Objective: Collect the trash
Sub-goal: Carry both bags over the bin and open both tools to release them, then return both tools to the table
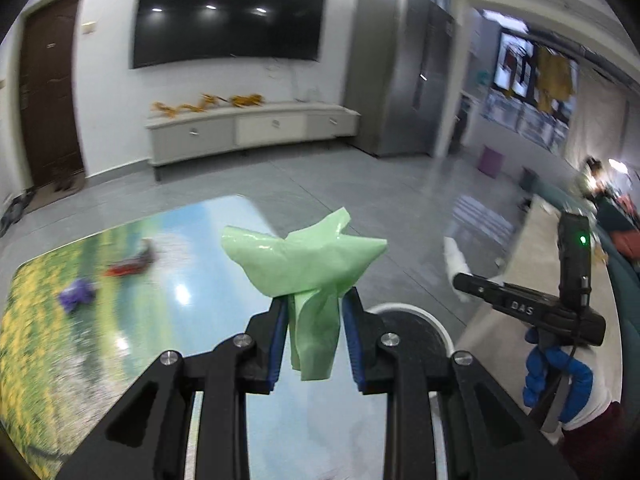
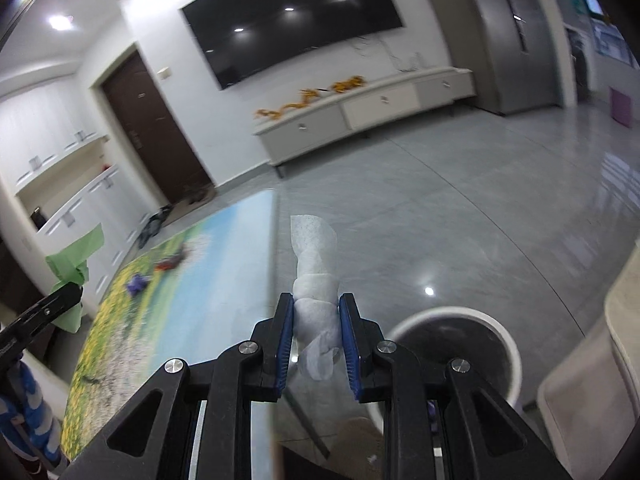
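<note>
My left gripper (image 1: 313, 300) is shut on a crumpled green paper (image 1: 304, 260) and holds it above the picture-printed table (image 1: 120, 312). My right gripper (image 2: 316, 308) is shut on a twisted white tissue (image 2: 314, 276) held over the table's right edge. The white round trash bin (image 2: 508, 344) stands on the floor just right of the table; in the left wrist view its rim (image 1: 424, 316) shows behind my right finger. A purple scrap (image 1: 76, 294) and a red scrap (image 1: 128, 266) lie on the table's far left. The right gripper also shows in the left wrist view (image 1: 464, 280).
A TV (image 1: 228, 16) hangs over a low white cabinet (image 1: 248, 124) across the grey tiled floor. A brown door (image 1: 48, 92) is at the left, a grey fridge (image 1: 400, 72) at the right. A beige sofa edge (image 2: 624, 320) sits beside the bin.
</note>
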The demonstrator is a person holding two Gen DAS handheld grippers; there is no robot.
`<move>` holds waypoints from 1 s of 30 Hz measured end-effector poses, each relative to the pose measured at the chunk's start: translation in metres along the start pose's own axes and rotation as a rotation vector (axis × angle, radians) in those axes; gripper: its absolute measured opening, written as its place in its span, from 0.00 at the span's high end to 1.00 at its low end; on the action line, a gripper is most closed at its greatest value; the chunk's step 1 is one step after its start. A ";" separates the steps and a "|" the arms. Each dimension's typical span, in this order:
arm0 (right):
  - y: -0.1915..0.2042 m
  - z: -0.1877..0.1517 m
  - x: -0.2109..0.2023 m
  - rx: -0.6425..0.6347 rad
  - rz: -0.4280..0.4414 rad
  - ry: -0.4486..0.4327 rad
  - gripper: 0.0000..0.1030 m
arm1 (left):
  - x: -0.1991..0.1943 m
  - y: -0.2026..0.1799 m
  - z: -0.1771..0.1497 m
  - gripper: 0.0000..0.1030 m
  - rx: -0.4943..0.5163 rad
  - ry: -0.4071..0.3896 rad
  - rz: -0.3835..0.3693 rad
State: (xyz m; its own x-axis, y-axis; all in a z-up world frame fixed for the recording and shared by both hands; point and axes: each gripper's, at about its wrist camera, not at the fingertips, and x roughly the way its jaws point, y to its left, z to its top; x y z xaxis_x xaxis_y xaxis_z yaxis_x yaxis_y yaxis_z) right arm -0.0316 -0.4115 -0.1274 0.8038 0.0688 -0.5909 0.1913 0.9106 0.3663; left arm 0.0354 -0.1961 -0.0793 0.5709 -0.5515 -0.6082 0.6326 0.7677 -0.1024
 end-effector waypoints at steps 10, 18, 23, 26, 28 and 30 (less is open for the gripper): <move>-0.060 -0.006 0.015 0.087 -0.109 0.070 0.77 | 0.101 -0.081 0.005 0.74 0.104 0.188 -0.152; -0.088 -0.014 0.027 0.122 -0.162 0.117 0.76 | 0.157 -0.127 0.002 0.71 0.154 0.275 -0.214; -0.101 -0.018 0.029 0.145 -0.211 0.130 0.56 | 0.170 -0.135 0.000 0.50 0.129 0.284 -0.250; -0.106 -0.020 0.027 0.159 -0.225 0.126 0.47 | 0.167 -0.135 0.002 0.39 0.110 0.268 -0.254; -0.108 -0.021 0.025 0.168 -0.236 0.126 0.46 | 0.166 -0.135 0.004 0.38 0.110 0.263 -0.250; -0.107 -0.021 0.022 0.175 -0.239 0.121 0.45 | 0.161 -0.133 0.004 0.38 0.107 0.252 -0.244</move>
State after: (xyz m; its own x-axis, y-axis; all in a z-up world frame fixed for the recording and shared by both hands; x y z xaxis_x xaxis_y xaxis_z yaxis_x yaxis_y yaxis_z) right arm -0.0464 -0.4990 -0.1945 0.6534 -0.0812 -0.7527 0.4690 0.8239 0.3182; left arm 0.0455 -0.3882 -0.1603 0.2582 -0.6065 -0.7520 0.7929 0.5778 -0.1937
